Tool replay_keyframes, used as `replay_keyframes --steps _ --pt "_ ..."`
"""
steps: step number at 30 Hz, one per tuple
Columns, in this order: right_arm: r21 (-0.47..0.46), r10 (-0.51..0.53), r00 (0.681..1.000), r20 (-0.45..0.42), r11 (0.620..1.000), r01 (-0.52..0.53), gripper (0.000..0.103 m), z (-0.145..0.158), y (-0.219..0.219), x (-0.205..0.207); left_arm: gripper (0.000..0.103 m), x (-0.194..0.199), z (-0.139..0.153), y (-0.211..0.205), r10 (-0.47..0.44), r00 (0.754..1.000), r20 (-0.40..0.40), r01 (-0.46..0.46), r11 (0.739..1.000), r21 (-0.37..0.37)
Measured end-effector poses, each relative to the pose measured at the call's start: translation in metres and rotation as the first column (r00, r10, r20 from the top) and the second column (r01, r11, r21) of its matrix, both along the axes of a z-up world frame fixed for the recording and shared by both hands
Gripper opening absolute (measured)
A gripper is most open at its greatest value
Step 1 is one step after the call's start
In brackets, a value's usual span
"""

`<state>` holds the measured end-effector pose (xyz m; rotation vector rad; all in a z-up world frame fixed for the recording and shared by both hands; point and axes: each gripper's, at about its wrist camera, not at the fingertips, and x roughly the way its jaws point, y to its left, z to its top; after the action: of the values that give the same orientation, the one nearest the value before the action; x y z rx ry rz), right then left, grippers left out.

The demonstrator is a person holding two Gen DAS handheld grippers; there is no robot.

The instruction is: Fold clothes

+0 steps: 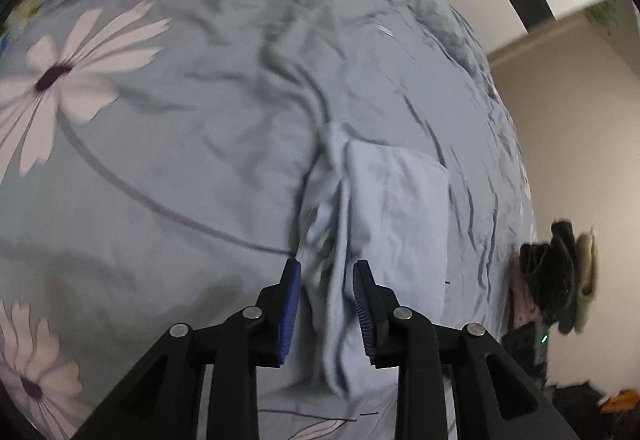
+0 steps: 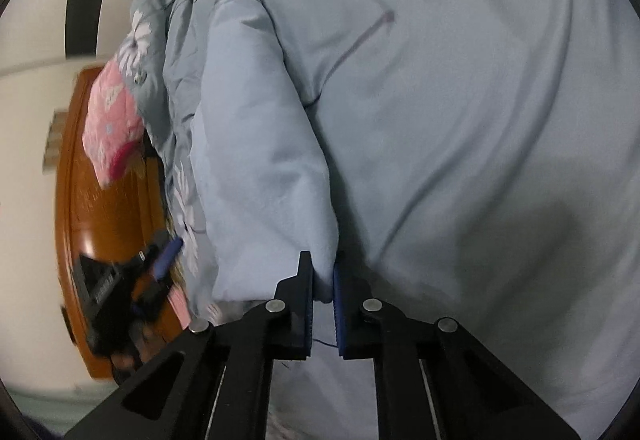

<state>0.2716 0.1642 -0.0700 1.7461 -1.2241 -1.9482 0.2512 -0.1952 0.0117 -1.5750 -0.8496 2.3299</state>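
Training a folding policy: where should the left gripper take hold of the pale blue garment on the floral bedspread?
Grip the bunched ridge of the pale blue garment that runs straight ahead between the open left gripper pads, coming in from the near edge; the raised folds give thickness, while the flat panel beside it lies flush on the floral bedspread.

— See the left gripper (image 1: 326,272)? Its black arms spread into a wide V, and the blue ribbed pads (image 1: 291,312) stand apart with a clear gap between them.

— Yes, parted. And the right gripper (image 2: 322,272)?

— Much tighter. Its two fingers run nearly parallel, the pads (image 2: 338,316) drawn close with only a thin slit left, pinched onto pale blue fabric (image 2: 264,144).

— Both point forward and downward, bolts shining on the linkages.

— In the right view, at the far left, there's the other gripper, blurred, a hand (image 2: 132,348) wrapped round it.
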Motion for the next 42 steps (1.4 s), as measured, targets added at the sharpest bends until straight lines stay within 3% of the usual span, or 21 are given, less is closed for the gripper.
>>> replay_keyframes --steps 4,9,14,19,22,24,27,31,37,42 --pt "0.098 0.163 0.986 -0.019 0.982 -0.161 0.008 0.025 0.045 -0.021 0.035 -0.027 0.007 0.026 -0.112 0.994 -0.020 0.111 0.993 -0.048" --pt "0.276 0.369 0.929 -0.011 0.894 -0.352 0.008 0.059 0.101 -0.067 0.045 -0.064 -0.001 0.058 -0.249 0.968 -0.023 0.247 0.967 -0.067" --pt "0.361 0.441 0.898 0.013 0.835 -0.415 0.008 0.061 0.133 -0.117 0.045 -0.089 -0.033 0.082 -0.308 0.951 0.035 0.306 0.951 0.042" --pt "0.330 0.459 0.888 0.034 0.833 -0.443 0.010 0.038 0.138 -0.127 0.045 -0.111 -0.066 0.103 -0.357 0.930 0.092 0.340 0.927 0.156" --pt "0.326 0.409 0.913 0.002 0.863 -0.387 0.016 0.040 0.147 -0.119 0.048 -0.115 -0.076 0.105 -0.356 0.928 0.109 0.332 0.923 0.192" --pt "0.338 0.346 0.938 -0.031 0.887 -0.316 0.031 0.044 0.155 -0.106 0.052 -0.115 -0.079 0.105 -0.355 0.928 0.112 0.323 0.918 0.229" --pt "0.289 0.231 0.970 -0.083 0.937 -0.198 0.032 0.046 0.160 -0.073 0.056 -0.115 -0.084 0.105 -0.350 0.930 0.114 0.306 0.907 0.289" --pt "0.158 0.044 0.991 -0.129 0.987 -0.024 0.039 0.031 0.145 -0.024 0.056 -0.114 -0.088 0.105 -0.341 0.933 0.115 0.283 0.893 0.349" --pt "0.044 -0.178 0.973 -0.148 0.981 0.186 0.039 -0.002 0.124 0.001 0.054 -0.109 -0.084 0.124 -0.391 0.916 0.092 0.340 0.877 0.339" --pt "0.079 -0.220 0.955 -0.199 0.968 0.239 0.039 0.000 0.128 -0.014 0.054 -0.112 -0.084 0.134 -0.402 0.911 0.093 0.355 0.878 0.321"
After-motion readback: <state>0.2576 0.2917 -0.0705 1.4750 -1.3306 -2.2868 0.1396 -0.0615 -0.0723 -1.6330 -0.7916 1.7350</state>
